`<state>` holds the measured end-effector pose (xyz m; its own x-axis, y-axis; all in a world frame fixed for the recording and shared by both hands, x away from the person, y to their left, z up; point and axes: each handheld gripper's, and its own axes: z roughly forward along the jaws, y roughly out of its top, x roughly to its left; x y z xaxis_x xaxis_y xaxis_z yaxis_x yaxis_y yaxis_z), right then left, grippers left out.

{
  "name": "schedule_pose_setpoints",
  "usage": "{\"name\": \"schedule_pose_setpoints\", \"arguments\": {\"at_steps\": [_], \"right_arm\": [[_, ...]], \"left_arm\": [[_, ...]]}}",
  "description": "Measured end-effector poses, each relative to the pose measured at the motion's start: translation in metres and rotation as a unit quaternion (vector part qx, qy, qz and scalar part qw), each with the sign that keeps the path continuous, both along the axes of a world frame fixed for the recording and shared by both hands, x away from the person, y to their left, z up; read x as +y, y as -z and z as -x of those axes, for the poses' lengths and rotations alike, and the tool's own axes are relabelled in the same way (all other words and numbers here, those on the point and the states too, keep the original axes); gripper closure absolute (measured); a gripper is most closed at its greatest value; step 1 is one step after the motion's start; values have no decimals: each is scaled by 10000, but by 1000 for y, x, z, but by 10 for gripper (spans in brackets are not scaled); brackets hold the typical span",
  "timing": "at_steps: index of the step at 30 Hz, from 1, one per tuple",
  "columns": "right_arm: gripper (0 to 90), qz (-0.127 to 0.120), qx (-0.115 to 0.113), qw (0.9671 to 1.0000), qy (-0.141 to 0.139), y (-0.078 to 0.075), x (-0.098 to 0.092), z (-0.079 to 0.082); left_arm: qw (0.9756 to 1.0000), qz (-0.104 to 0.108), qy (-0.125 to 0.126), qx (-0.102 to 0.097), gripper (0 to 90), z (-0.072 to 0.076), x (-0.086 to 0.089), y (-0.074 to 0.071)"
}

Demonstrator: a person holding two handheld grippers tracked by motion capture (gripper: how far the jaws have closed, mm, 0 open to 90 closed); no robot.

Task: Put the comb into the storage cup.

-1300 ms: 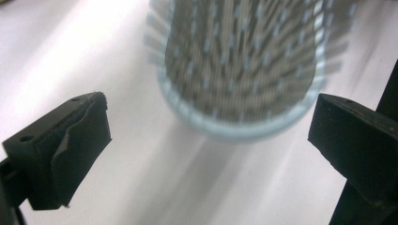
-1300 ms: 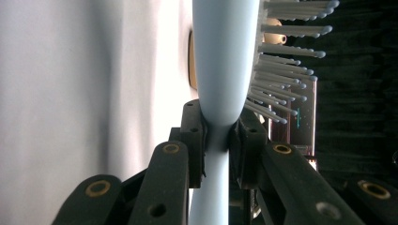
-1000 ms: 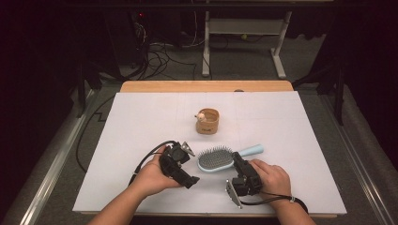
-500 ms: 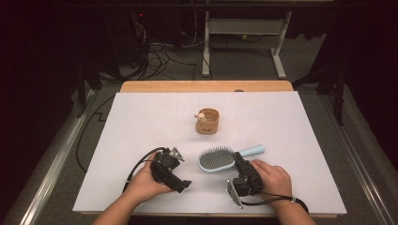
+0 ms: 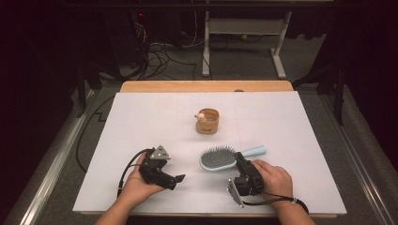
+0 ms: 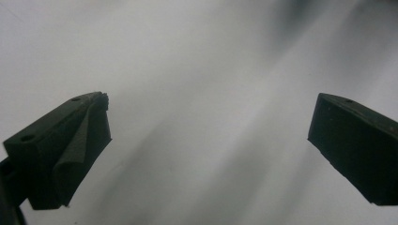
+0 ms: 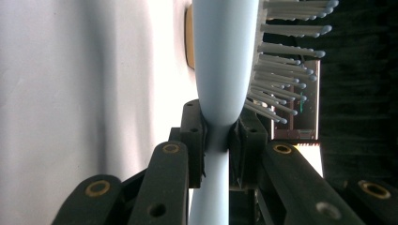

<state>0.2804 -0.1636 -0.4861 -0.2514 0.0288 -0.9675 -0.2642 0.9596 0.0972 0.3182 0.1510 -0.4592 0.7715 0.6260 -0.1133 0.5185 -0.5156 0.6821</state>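
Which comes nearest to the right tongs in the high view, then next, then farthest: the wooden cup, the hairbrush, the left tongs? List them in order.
1. The hairbrush: its neck is clamped in the right tongs.
2. The left tongs: open over the white sheet, off to the left on the near side.
3. The wooden cup: farther back, near the table's middle.
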Motion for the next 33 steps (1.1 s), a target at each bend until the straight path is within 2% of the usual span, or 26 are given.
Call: {"name": "schedule_pose_setpoints", "arguments": {"at_steps": [4, 10, 16, 20, 26, 29, 33], "right_arm": [[788, -117, 66, 9999, 46, -2, -1, 0], [787, -223, 185, 9995, 142, -4, -1, 0], [788, -477, 327, 9981, 207, -7, -2, 0], [788, -639, 453, 9966, 242, -9, -3, -1], [788, -947, 599, 9932, 310, -13, -5, -1], [787, -1063, 644, 9917, 332, -15, -7, -1], [787, -1268, 750, 9883, 385, -18, -9, 0]], "left_arm": [[9994, 282, -73, -166, 4, 1, 7, 3], [9979, 517, -91, -368, 4, 3, 13, 3], [9968, 703, -185, -345, 4, 3, 20, 8], [9956, 821, -230, -402, 4, 3, 24, 8], [9948, 900, -203, -441, 3, 5, 25, 10], [9933, 996, -205, -551, 2, 6, 26, 10], [9883, 1277, -244, -803, 2, 9, 31, 8]]}}
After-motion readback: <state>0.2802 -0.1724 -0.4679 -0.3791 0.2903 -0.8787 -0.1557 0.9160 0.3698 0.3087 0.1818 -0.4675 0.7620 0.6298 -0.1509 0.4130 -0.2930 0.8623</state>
